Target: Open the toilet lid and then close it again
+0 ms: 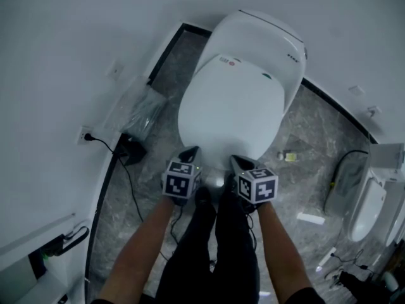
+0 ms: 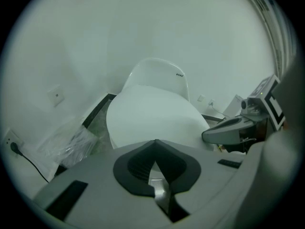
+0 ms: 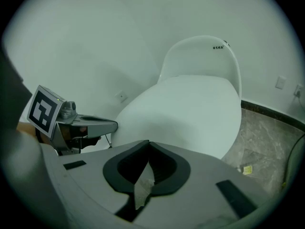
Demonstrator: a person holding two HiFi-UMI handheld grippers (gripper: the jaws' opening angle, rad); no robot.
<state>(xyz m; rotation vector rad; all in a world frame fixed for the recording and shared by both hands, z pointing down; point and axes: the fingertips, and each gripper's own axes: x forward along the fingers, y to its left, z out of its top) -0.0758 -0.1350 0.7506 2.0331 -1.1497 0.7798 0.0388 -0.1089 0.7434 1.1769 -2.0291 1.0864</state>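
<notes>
The white toilet stands against the curved wall with its lid (image 1: 231, 109) down flat over the bowl. The lid fills the middle of the left gripper view (image 2: 152, 120) and the right gripper view (image 3: 190, 109). Both grippers hang side by side just off the lid's front edge, pointing down at it. My left gripper (image 1: 190, 152) (image 2: 155, 143) is shut, with nothing between its pads. My right gripper (image 1: 235, 161) (image 3: 148, 144) is shut and empty too. Neither one touches the lid as far as I can see.
A clear plastic bag (image 1: 136, 109) and a black box (image 1: 131, 149) with a cable lie on the grey marble floor left of the toilet. A small yellow item (image 1: 290, 157) lies to its right. A second white fixture (image 1: 367, 208) stands at the far right. The person's dark-clad legs are below the grippers.
</notes>
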